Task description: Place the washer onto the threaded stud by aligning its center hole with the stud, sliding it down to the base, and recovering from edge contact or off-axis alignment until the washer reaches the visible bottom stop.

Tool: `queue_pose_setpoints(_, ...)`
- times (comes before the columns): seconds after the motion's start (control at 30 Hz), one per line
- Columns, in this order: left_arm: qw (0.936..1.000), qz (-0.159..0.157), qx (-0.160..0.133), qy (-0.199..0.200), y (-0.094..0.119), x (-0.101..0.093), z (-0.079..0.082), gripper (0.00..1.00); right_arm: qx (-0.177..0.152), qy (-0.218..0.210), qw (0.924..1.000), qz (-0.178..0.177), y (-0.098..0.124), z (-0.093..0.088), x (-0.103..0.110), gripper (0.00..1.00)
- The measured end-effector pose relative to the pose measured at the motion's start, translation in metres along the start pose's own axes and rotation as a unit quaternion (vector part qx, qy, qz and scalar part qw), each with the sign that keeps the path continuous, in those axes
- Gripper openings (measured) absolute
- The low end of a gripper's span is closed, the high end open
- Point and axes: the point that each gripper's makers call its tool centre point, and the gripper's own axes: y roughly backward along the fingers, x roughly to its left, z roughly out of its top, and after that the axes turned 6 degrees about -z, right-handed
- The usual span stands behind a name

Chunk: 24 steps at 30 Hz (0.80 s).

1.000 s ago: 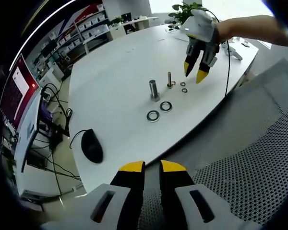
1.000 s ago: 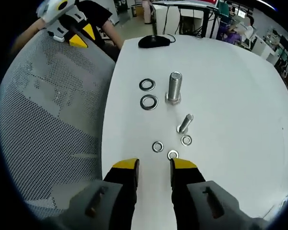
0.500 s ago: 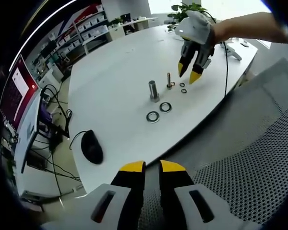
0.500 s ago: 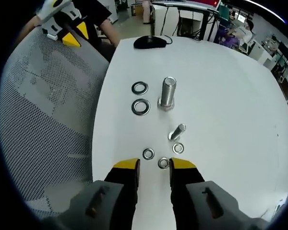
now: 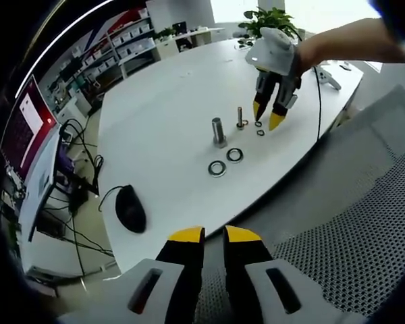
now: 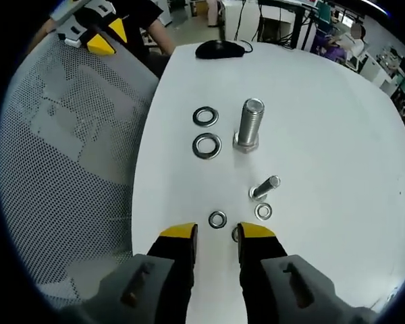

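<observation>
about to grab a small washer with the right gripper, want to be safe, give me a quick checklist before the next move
1. Right gripper open: ok, a gap shows between its fingers.
2. Small washer lined up in that gap: cannot tell, it sits half hidden against the inner edge of one finger.
3. Other small washers clear of the fingers: ok, one lies just ahead and one beside the small stud.
4. Small stud upright and bare: ok, nothing is on it.
5. Left gripper out of the way: ok, it hangs over the mesh chair, off the table.
</observation>
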Motion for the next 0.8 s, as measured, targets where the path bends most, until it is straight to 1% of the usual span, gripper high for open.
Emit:
queue_pose_setpoints(0.03, 1.0, -0.001, 0.002, 0.001, -0.001, 0.0, -0.001, 0.09, -0.003, -0.011, 0.9999, 0.0, 0.0, 0.001, -0.001, 0.26)
queue_pose_setpoints(0.1, 0.9999, 0.0, 0.012, -0.002, -0.002, 0.0, -0.004, 0.09, 0.0, -0.011, 0.9999, 0.002, -0.001, -0.001, -0.001, 0.25)
queue_pose_setpoints(0.27, 1.0, 0.005, 0.003, 0.001, 0.0, 0.001, -0.001, 0.09, 0.012, 0.008, 0.9999, 0.009, -0.01, -0.003, 0.0, 0.23)
queue_pose_setpoints(0.37, 1.0, 0.005, 0.005, 0.001, 0.0, 0.001, -0.002, 0.09, 0.018, 0.013, 0.9997, 0.01, -0.013, -0.003, 0.001, 0.23)
queue_pose_setpoints(0.47, 1.0, 0.007, 0.002, 0.002, 0.0, 0.001, -0.001, 0.09, 0.029, 0.019, 0.9993, 0.013, -0.016, -0.006, 0.002, 0.23)
queue_pose_setpoints(0.53, 1.0, 0.005, 0.005, 0.001, 0.0, 0.001, -0.002, 0.09, 0.035, 0.023, 0.9991, 0.014, -0.017, -0.007, 0.005, 0.21)
queue_pose_setpoints(0.67, 1.0, 0.001, 0.007, -0.003, 0.0, 0.0, -0.002, 0.09, 0.038, 0.017, 0.999, 0.013, -0.021, -0.007, 0.01, 0.21)
queue_pose_setpoints(0.7, 1.0, 0.001, 0.006, -0.004, 0.0, 0.0, -0.002, 0.09, 0.039, 0.017, 0.9991, 0.008, -0.02, -0.006, 0.01, 0.2)
queue_pose_setpoints(0.73, 1.0, 0.001, 0.006, -0.003, 0.0, -0.001, -0.002, 0.09, 0.037, 0.014, 0.9992, 0.007, -0.02, -0.005, 0.01, 0.2)
queue_pose_setpoints(0.77, 1.0, 0.001, 0.007, -0.003, 0.0, -0.002, -0.002, 0.09, 0.044, 0.0, 0.999, 0.009, -0.02, -0.005, 0.012, 0.2)
queue_pose_setpoints(0.8, 0.9999, -0.001, 0.008, -0.007, 0.0, -0.003, -0.001, 0.09, 0.042, 0.003, 0.9991, 0.006, -0.021, -0.004, 0.011, 0.2)
